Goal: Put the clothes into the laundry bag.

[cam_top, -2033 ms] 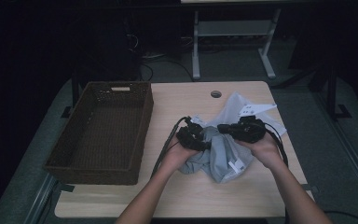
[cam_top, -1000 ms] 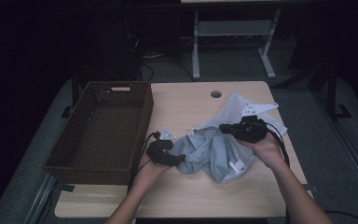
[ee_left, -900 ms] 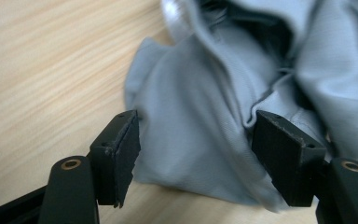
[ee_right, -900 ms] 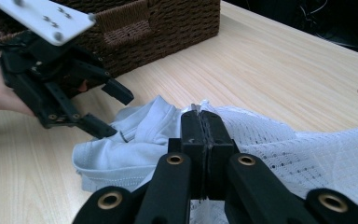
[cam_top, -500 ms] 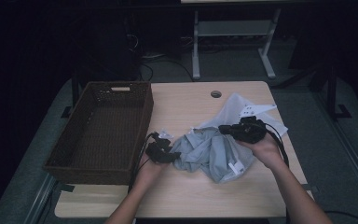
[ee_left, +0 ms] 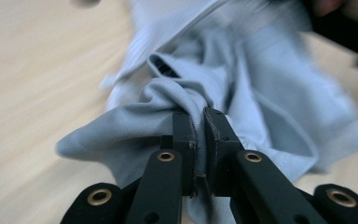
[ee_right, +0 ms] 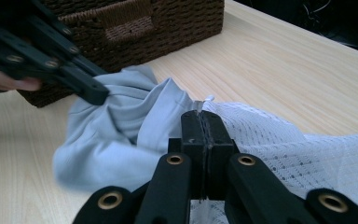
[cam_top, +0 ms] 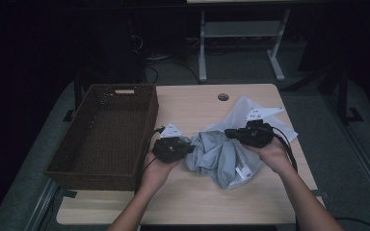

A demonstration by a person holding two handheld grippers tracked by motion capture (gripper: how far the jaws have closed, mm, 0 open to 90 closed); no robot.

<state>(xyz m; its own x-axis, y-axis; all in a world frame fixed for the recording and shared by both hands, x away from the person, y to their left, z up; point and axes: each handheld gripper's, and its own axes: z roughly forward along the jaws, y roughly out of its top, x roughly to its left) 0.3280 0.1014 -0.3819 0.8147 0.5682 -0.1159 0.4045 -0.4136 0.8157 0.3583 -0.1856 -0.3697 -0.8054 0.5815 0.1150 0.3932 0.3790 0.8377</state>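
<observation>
Grey garment [cam_top: 217, 156] pinched by left tool [cam_top: 189, 148].

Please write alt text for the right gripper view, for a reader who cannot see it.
The right claw is shut on a white mesh bag on a wooden table. The left claw grips grey cloth before a brown wicker basket.

The high view looks forward and down from above the person's side, taking in the whole bench [cam_top: 250, 202] from some way off. The left gripper view sits close behind its own jaws, low over the benchtop. The right gripper view, equally close and low, faces the wicker basket [ee_right: 168, 28]. All three share the grey cloth [cam_top: 217, 154] at mid-bench.
</observation>
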